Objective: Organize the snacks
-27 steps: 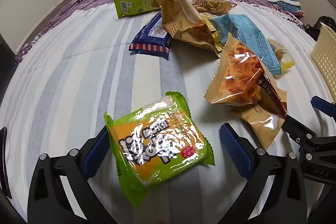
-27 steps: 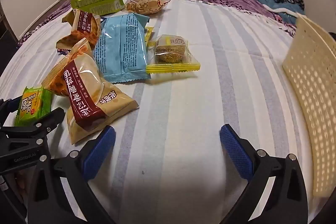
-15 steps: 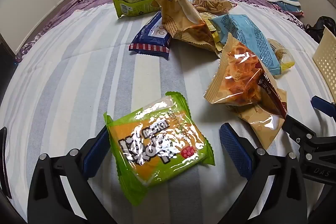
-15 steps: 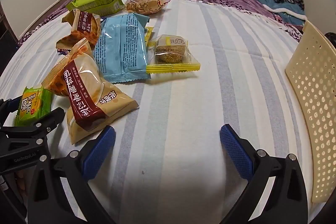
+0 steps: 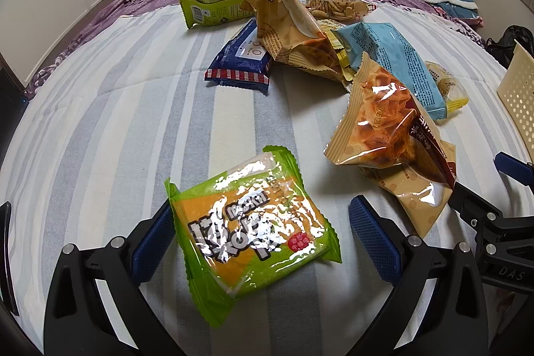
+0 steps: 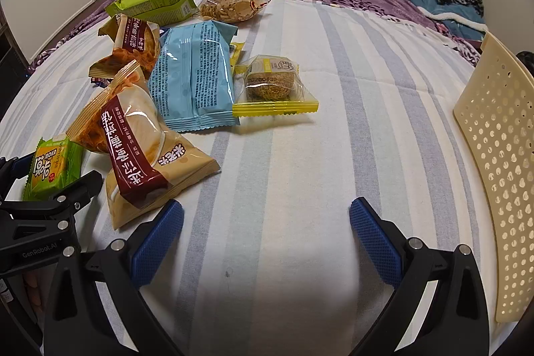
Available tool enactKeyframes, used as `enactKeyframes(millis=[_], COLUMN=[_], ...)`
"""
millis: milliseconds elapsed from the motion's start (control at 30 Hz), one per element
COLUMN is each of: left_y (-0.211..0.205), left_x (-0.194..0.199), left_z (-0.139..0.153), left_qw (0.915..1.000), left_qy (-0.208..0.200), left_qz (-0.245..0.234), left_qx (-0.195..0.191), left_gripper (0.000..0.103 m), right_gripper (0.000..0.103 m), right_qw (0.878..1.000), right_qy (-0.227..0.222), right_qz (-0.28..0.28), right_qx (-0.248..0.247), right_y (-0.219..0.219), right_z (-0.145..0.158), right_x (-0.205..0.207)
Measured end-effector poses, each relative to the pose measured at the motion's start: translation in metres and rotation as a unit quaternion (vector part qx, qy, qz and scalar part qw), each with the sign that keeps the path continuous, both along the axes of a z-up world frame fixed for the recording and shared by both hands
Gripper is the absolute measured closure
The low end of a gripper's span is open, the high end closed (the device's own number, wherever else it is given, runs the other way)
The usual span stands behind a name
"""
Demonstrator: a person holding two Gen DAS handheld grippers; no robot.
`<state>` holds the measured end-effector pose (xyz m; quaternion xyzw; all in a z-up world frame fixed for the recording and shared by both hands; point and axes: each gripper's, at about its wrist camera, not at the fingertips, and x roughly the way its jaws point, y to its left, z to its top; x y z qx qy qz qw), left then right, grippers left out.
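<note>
Striped grey-and-white bedding point(image 6: 333, 89) carries every snack loose and unsorted, none of them inside the cream perforated plastic basket point(image 6: 494, 155) that stands at the far right, so by my judgement the task has barely begun. Left of the basket lie crinkly foil and clear-film packs: a flat square green wafer packet point(image 5: 247, 236), puffy tan chip bags point(image 6: 140, 149), a smooth blue pouch point(image 6: 193, 75) and a yellow-edged round cake point(image 6: 273, 85). Left gripper point(image 5: 260, 239) straddles the wafer packet with jaws spread wide, not clamping it; right gripper point(image 6: 267, 242) is likewise fully spread over bare sheet, holding nothing.
</note>
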<state>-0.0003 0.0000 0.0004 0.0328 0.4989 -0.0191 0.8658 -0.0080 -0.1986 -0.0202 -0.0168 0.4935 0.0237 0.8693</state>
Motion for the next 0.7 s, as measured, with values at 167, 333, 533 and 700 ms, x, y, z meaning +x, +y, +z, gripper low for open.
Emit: enactKeyframes(millis=[167, 333, 533, 700], left_y=[-0.0001, 0.0001, 0.0000, -0.0001], left_x=[0.0001, 0.0000, 0.0002, 0.0001], left_z=[0.0000, 0.0000, -0.0002, -0.0001], left_qw=[1.0000, 1.0000, 1.0000, 1.0000], left_qy=[0.000, 0.000, 0.000, 0.000], left_qz=[0.000, 0.000, 0.000, 0.000], left_qx=[0.000, 0.000, 0.000, 0.000], left_gripper=[0.002, 0.002, 0.002, 0.002], right_gripper=[0.005, 0.005, 0.005, 0.005], right_qw=[1.000, 1.000, 1.000, 1.000], right_qy=[0.001, 0.001, 0.001, 0.001], right_qz=[-0.004, -0.004, -0.004, -0.004], right_qx=[0.000, -0.001, -0.001, 0.000], right_y=[-0.0008, -0.0006, -0.0003, -0.0006], right_z=[-0.0002, -0.0005, -0.0009, -0.0009], right_x=[0.0005, 0.0005, 0.0007, 0.0006])
